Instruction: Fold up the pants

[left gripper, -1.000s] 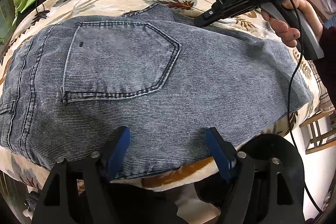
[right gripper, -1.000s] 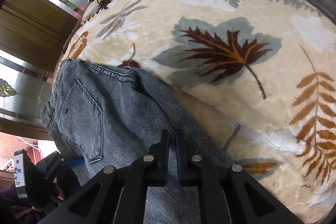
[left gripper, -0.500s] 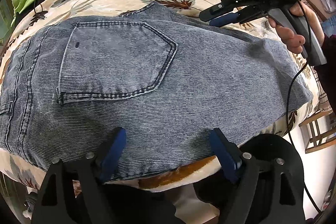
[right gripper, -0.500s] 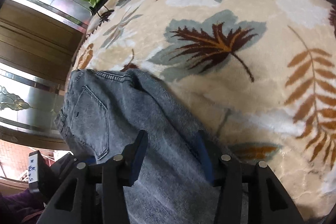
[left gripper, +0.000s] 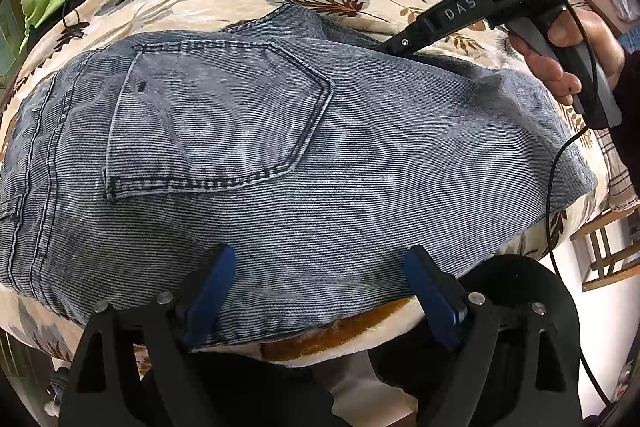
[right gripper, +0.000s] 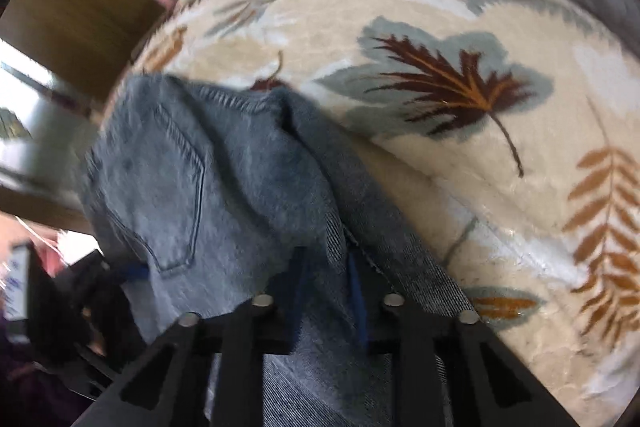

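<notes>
The grey-blue jeans (left gripper: pixel 280 155) lie folded lengthwise on the leaf-print blanket (right gripper: pixel 460 39), back pocket (left gripper: pixel 216 115) up. The right gripper (right gripper: pixel 328 291) has just been closing and now pinches the jeans' far edge beyond the pocket. The left gripper (left gripper: pixel 320 291) stands wide over their near edge, holding nothing. Next likely: clamp there, then fold crosswise.
</notes>
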### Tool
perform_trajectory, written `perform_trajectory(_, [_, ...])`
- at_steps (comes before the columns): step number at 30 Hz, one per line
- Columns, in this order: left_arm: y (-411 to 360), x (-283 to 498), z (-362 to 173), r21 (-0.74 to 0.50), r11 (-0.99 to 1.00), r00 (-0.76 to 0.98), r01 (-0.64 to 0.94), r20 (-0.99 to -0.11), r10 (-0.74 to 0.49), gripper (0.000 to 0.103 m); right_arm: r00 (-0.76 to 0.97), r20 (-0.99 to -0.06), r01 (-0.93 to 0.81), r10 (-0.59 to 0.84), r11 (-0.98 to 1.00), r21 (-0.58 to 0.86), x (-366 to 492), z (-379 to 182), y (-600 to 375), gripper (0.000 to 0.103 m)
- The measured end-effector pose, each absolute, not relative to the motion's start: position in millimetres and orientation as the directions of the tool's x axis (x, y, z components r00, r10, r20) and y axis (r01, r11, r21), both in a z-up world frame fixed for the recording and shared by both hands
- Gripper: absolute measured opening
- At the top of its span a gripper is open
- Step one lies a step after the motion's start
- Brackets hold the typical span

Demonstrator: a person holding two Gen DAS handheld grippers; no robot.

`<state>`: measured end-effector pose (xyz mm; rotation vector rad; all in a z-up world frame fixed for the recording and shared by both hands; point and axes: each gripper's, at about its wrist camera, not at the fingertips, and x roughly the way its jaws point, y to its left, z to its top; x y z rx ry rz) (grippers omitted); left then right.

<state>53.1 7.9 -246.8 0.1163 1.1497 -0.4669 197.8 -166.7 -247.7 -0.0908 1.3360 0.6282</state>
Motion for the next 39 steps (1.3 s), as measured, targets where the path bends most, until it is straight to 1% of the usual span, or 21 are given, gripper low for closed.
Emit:
perform_trajectory(2, [7,53,-247,-0.150,0.898,0.325,0.414,-0.897,-0.300,0.087,0.133,-0.943,-0.502,0.305,0.841,0.201,192,-244,-159,0.004])
perform_trajectory(3, [7,53,-247,-0.152,0.897,0.324,0.414,-0.896,-0.302,0.087,0.163,-0.956,-0.521,0.245,0.844,0.128,188,-242,-153,0.003])
perform_trajectory(5, [9,53,-247,-0.158,0.896,0.324,0.414,-0.895,-0.307,0.087,0.203,-0.963,-0.555,0.175,0.831,0.034,177,-240,-139,0.003])
perform_trajectory(6, [10,53,-247,-0.160,0.896,0.323,0.414,-0.894,-0.309,0.087,0.245,-0.963,-0.583,0.114,0.811,-0.052,168,-239,-128,0.003])
perform_trajectory(10, [11,53,-247,-0.169,0.896,0.322,0.412,-0.892,-0.316,0.087,0.378,-0.924,-0.582,-0.056,0.762,-0.285,155,-237,-105,0.002])
perform_trajectory(11, [12,54,-247,-0.171,0.896,0.321,0.411,-0.892,-0.318,0.087,0.388,-0.920,-0.567,-0.061,0.771,-0.290,157,-235,-106,0.002])
perform_trajectory(14, [16,53,-245,-0.188,0.899,0.312,0.396,-0.893,-0.324,0.087,0.410,-0.910,-0.516,-0.056,0.809,-0.282,169,-227,-113,0.002])
perform_trajectory(20, [32,62,-236,-0.281,0.909,0.287,0.309,-0.884,-0.371,0.087,0.432,-0.901,-0.459,-0.047,0.848,-0.265,190,-224,-117,0.001])
perform_trajectory(23, [33,60,-237,-0.265,0.912,0.302,0.313,-0.882,-0.361,0.087,0.440,-0.897,-0.420,-0.046,0.872,-0.251,197,-234,-121,0.001])
perform_trajectory(26, [25,53,-242,-0.198,0.912,0.317,0.360,-0.893,-0.319,0.087,0.389,-0.921,-0.369,-0.007,0.915,-0.163,208,-257,-132,0.001])
perform_trajectory(28, [22,49,-240,-0.171,0.912,0.323,0.374,-0.898,-0.300,0.087,0.401,-0.915,-0.345,0.039,0.932,-0.112,209,-250,-139,0.002])
perform_trajectory(30, [26,48,-238,-0.194,0.913,0.315,0.358,-0.896,-0.314,0.087,0.352,-0.928,-0.293,0.124,0.956,0.017,214,-240,-155,0.003])
perform_trajectory(32, [31,48,-235,-0.219,0.914,0.312,0.340,-0.891,-0.330,0.087,0.347,-0.920,-0.266,0.185,0.959,0.093,216,-226,-167,0.004])
perform_trajectory(36, [39,54,-231,-0.230,0.918,0.310,0.323,-0.891,-0.333,0.087,0.397,-0.877,-0.245,0.270,0.952,0.183,217,-191,-177,0.004])
perform_trajectory(37, [41,53,-230,-0.232,0.918,0.310,0.320,-0.890,-0.333,0.087,0.390,-0.869,-0.256,0.305,0.942,0.216,216,-186,-172,0.004])
perform_trajectory(39, [46,53,-227,-0.232,0.921,0.314,0.312,-0.890,-0.330,0.087,0.378,-0.866,-0.288,0.327,0.931,0.226,218,-186,-158,0.004])
